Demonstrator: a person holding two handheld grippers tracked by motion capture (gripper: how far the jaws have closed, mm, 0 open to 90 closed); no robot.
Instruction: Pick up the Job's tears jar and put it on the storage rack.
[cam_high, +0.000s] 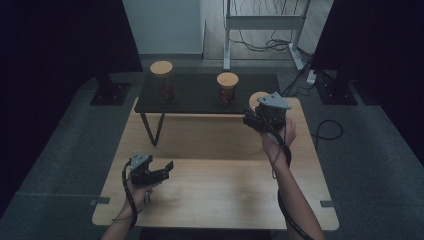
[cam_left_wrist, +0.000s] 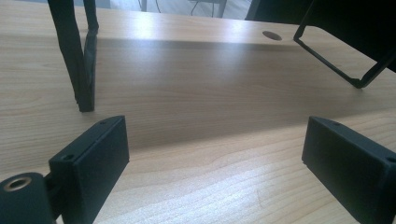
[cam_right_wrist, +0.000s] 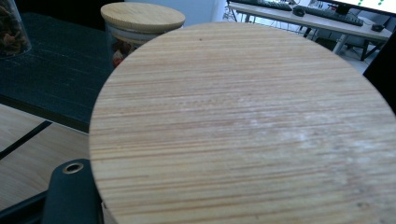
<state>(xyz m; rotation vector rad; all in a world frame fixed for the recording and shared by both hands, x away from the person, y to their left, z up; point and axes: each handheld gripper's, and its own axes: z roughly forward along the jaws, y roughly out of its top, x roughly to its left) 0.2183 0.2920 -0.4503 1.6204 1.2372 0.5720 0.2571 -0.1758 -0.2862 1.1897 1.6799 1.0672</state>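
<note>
My right gripper (cam_high: 256, 111) is raised at the right end of a low black shelf (cam_high: 200, 100), shut on a round wooden lid (cam_high: 257, 97). Seen close up in the right gripper view, that lid (cam_right_wrist: 243, 130) hides whatever is beneath it, and one black finger (cam_right_wrist: 70, 196) shows at its lower left edge. On the shelf stand two glass jars with wooden lids, one at the left (cam_high: 164, 82) and one at the middle (cam_high: 227, 89). My left gripper (cam_high: 167, 167) hovers over the front left of the wooden table (cam_high: 215, 195), open, with bare wood between its fingers (cam_left_wrist: 93, 158).
The shelf's thin black legs (cam_left_wrist: 79, 60) rest on the table ahead of the left gripper. A jar (cam_right_wrist: 140, 28) stands on the shelf (cam_right_wrist: 51, 70) just behind the held lid. Dark curtains, cables and a metal frame (cam_high: 262, 22) lie beyond the table.
</note>
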